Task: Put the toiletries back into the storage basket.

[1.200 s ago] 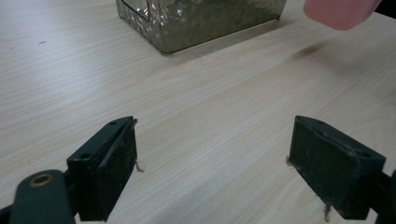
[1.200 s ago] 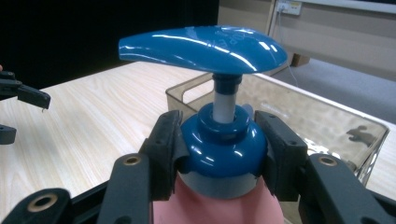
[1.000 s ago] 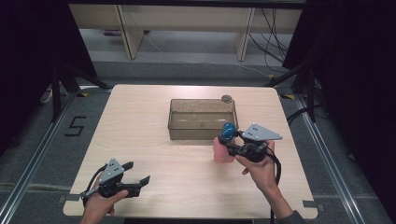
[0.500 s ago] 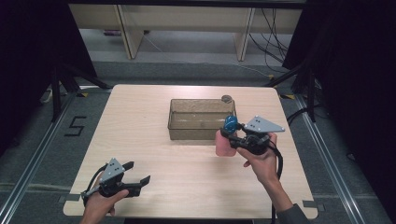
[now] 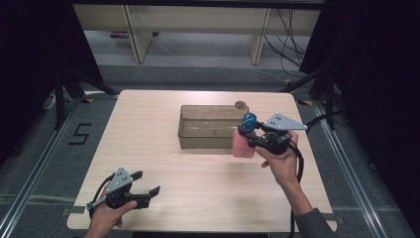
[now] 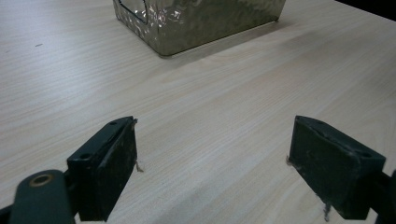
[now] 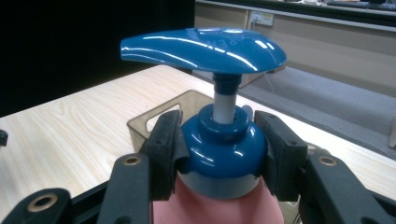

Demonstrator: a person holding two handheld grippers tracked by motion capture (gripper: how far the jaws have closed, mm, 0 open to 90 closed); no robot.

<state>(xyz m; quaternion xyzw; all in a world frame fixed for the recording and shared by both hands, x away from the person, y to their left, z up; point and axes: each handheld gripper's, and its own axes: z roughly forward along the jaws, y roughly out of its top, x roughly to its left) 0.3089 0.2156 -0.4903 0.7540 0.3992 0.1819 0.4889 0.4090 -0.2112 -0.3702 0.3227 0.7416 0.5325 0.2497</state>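
Two grippers on the light wooden table (image 5: 163, 129). Vs 1 s ago: right gripper (image 5: 246, 137) w/ the pink pump bottle with the blue dispenser head (image 5: 243, 141) has gone farther from the person and a bit right, from in front of the box's near right corner to just beside the box's right end; the forearm reaches farther out. Left gripper (image 5: 146, 187) unchanged, same spot at near left.

Right jaws clenched on the bottle's blue collar (image 7: 223, 145), one pad (image 7: 164, 140) each side, just below the pump stem; the flat blue pump head (image 7: 203, 49) sits above the jaws. Bottle upright; can't tell whether its base touches the table or is lifted.

Left jaws released, spread wide, nothing between them but bare tabletop (image 6: 215, 140); gripper (image 6: 212, 163) held low near the table's near left edge, well apart from the box.

Translucent smoky-brown rectangular plastic box (image 5: 208, 128) sits mid-table toward the far side. Small dark round object (image 5: 240, 104) just beyond its far right corner; too small to tell what.
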